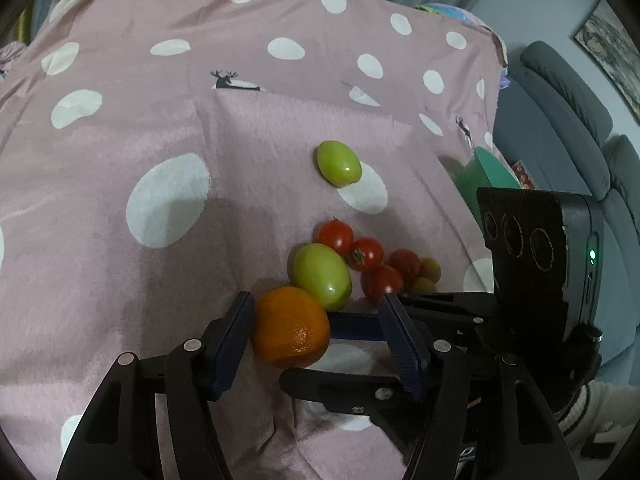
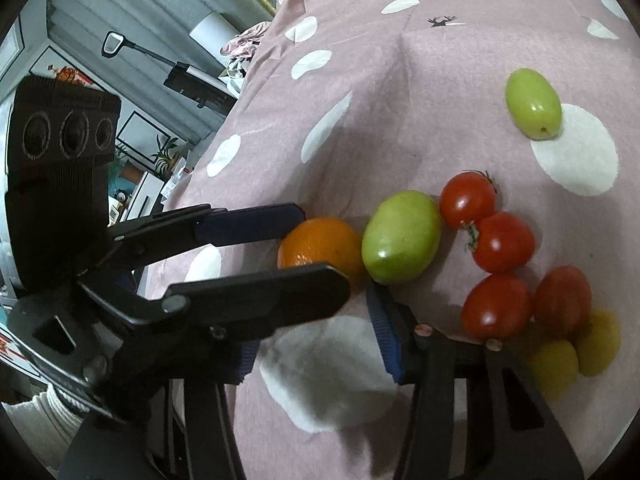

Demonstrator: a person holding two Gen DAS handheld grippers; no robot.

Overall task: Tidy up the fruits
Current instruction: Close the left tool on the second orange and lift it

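Left claw (image 1: 320, 330) around orange (image 1: 290, 326), right pad apart

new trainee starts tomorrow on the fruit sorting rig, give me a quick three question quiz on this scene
1. How many red tomatoes lie on the spotted cloth?
2. True or false: the orange sits between the fingers of the left tool.
3. Which fruit lies apart from the cluster, farther up the cloth? A) a green fruit B) a tomato C) the orange

Key: 1) four. 2) true. 3) A.
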